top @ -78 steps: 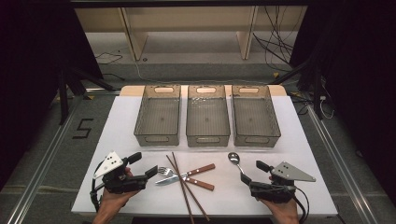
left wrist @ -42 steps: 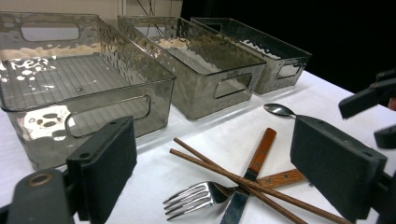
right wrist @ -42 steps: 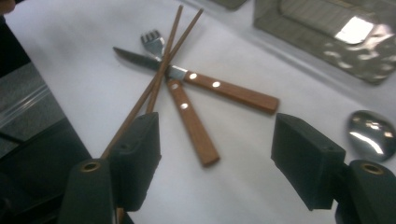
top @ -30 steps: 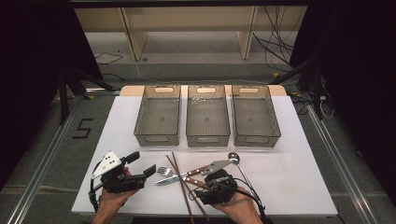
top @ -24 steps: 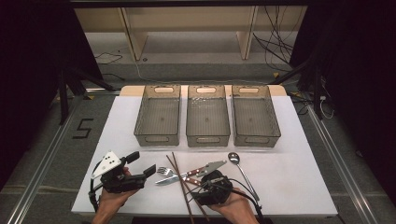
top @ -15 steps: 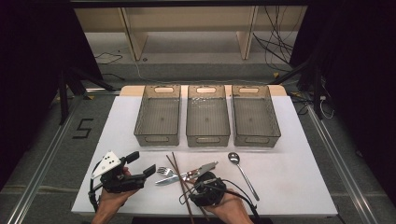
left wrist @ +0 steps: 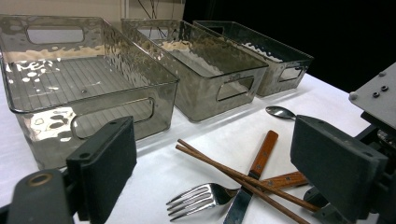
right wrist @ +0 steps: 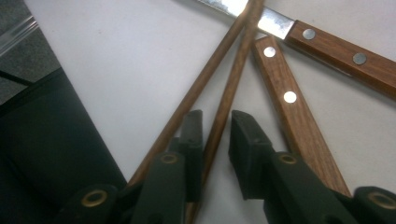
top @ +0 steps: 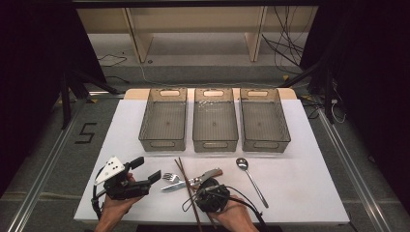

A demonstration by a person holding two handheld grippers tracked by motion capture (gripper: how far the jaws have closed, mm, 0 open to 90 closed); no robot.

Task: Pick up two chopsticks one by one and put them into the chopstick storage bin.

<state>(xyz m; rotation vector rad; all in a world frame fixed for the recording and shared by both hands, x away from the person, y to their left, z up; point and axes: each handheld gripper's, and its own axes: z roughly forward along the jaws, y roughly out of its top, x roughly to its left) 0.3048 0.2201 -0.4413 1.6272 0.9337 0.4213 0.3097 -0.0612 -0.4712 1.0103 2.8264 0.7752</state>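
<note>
Two chopsticks: brown chopsticks (top: 186,186) are laid across the near middle of the white table (top: 309,193), just right of the fork and partly over the knife; in the right gripper view they run up from the jaws, meeting near the blade (right wrist: 229,88).
Right gripper: the right gripper (right wrist: 215,135) is pointed down at the near end of the chopsticks, a hand around it in the high view (top: 212,197).
Right jaws: they have just been closing and are now narrowly parted, with one chopstick between them and the other lying outside, along the back of one jaw; whether the pads already press on the stick cannot be told.
Left gripper: the left gripper (top: 145,170) is held low over the table, left of the cutlery.
Left jaws: spread wide, nothing between them; fork, knife and chopsticks are seen in the gap in the left gripper view.
Fork: a metal fork (left wrist: 198,199) is laid with its tines toward the left gripper.
Knife: a wooden-handled knife (right wrist: 336,51) is crossed under the chopsticks.
Spoon: a spoon (top: 250,176) is set apart to the right.
Bins: three clear bins (top: 215,121) are lined up side by side at the far side.
</note>
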